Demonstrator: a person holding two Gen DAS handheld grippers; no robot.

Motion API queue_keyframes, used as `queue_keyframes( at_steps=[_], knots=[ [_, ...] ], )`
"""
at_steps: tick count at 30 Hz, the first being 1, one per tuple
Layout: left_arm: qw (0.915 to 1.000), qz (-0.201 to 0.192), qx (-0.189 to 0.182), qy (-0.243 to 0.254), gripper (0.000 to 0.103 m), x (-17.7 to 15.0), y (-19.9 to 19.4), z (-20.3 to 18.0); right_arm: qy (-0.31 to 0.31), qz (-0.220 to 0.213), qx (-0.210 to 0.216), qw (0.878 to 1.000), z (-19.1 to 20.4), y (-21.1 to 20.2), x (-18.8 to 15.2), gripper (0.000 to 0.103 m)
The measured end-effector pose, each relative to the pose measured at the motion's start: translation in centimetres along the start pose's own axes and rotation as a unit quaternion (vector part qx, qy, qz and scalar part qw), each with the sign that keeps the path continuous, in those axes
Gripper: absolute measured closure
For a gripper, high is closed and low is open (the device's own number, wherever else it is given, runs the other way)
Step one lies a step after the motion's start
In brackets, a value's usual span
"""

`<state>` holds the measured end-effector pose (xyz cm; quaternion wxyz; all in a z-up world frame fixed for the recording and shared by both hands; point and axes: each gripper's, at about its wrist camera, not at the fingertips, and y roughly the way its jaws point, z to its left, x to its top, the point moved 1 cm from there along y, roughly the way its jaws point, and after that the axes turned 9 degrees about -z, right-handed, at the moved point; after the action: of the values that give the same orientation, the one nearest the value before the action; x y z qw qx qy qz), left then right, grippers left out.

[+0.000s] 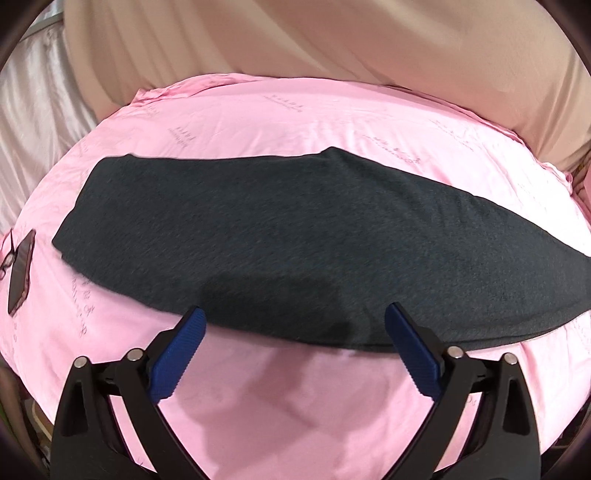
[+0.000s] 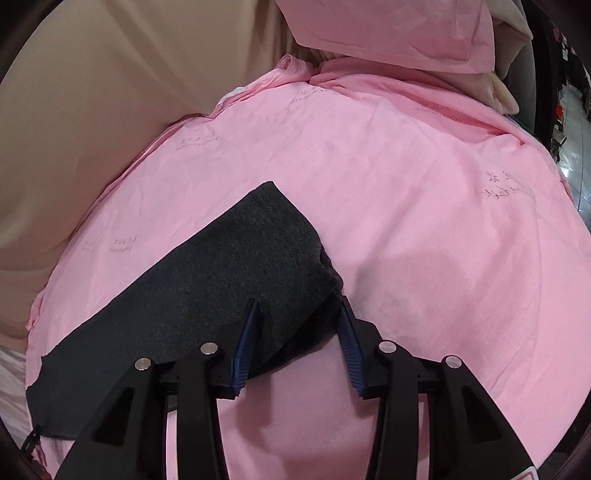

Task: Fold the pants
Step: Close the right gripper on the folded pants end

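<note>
Dark grey pants (image 1: 280, 240) lie flat in a long band across a pink sheet (image 1: 277, 122), folded lengthwise. My left gripper (image 1: 295, 314) is open, its blue pads (image 1: 177, 354) hovering over the pants' near edge, holding nothing. In the right wrist view one end of the pants (image 2: 221, 288) lies on the pink sheet (image 2: 424, 203). My right gripper (image 2: 299, 301) is partly open, its jaws straddling the near corner of that end; the cloth bunches between the pads (image 2: 243, 347), which do not pinch it.
A dark phone (image 1: 20, 273) and glasses (image 1: 7, 258) lie at the sheet's left edge. A beige cover (image 1: 332, 44) rises behind the bed. A pink pillow (image 2: 388, 29) sits at the far right end, with a floor (image 2: 576, 166) beyond.
</note>
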<state>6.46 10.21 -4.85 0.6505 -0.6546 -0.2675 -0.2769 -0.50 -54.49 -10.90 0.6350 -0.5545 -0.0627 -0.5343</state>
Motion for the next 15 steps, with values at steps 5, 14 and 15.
queue_keyframes(
  at_steps=[5, 14, 15],
  knots=[
    [0.9999, -0.009, 0.006, -0.013, 0.006, -0.1, -0.4, 1.4, -0.014, -0.042, 0.073, 0.996, 5.9, -4.3, 2.1, 0.094],
    [0.9982, -0.030, 0.008, -0.052, 0.006, 0.4, -0.9, 5.3, -0.246, 0.028, 0.330, 0.911, 37.0, -7.2, -6.2, 0.090],
    [0.9978, -0.031, 0.011, -0.058, 0.006, 0.3, -1.0, 6.0, -0.273, 0.058, 0.339, 0.898, 39.4, -6.0, -9.0, 0.087]
  ],
)
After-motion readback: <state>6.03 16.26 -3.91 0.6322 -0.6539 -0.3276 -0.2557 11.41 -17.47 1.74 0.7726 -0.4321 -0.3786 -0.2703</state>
